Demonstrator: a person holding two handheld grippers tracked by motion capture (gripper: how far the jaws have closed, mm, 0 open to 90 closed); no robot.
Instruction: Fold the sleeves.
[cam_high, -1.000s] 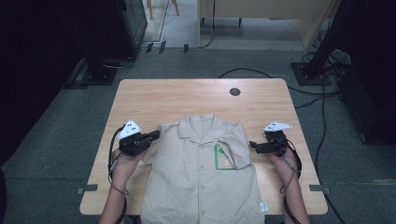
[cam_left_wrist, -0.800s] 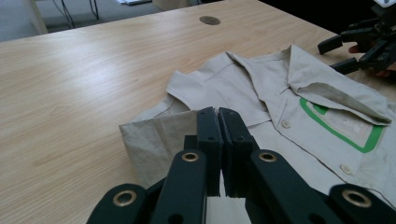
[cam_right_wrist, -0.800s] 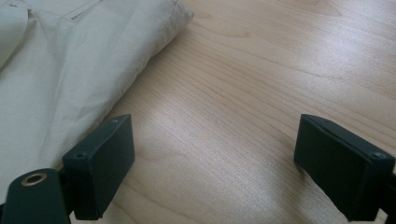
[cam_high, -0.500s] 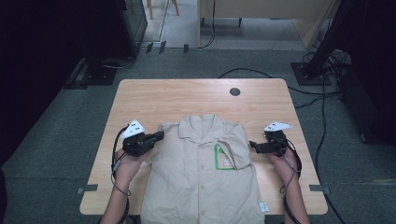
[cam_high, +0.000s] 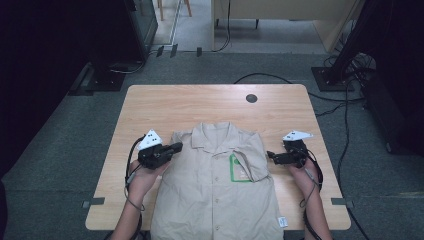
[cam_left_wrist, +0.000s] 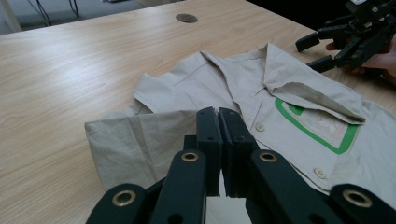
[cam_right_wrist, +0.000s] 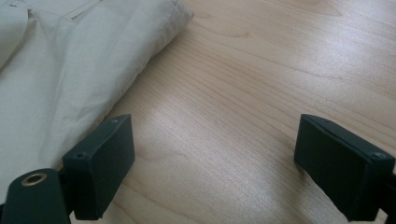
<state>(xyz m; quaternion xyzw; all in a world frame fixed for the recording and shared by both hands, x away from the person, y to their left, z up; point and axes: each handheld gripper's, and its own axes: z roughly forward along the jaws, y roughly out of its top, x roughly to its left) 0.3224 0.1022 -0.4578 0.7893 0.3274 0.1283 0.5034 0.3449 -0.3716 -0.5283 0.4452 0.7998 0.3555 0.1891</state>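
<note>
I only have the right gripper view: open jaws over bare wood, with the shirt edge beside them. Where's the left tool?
Observer: The left tool is on the shirt's other side, by its sleeve, with its jaws shut.
Operator: Is it pinching cloth?
Observer: I see no cloth between the jaws.
Operator: How does the chest lie?
Observer: It's face up, and a fold of cloth covers the top of a green-edged patch.
</note>
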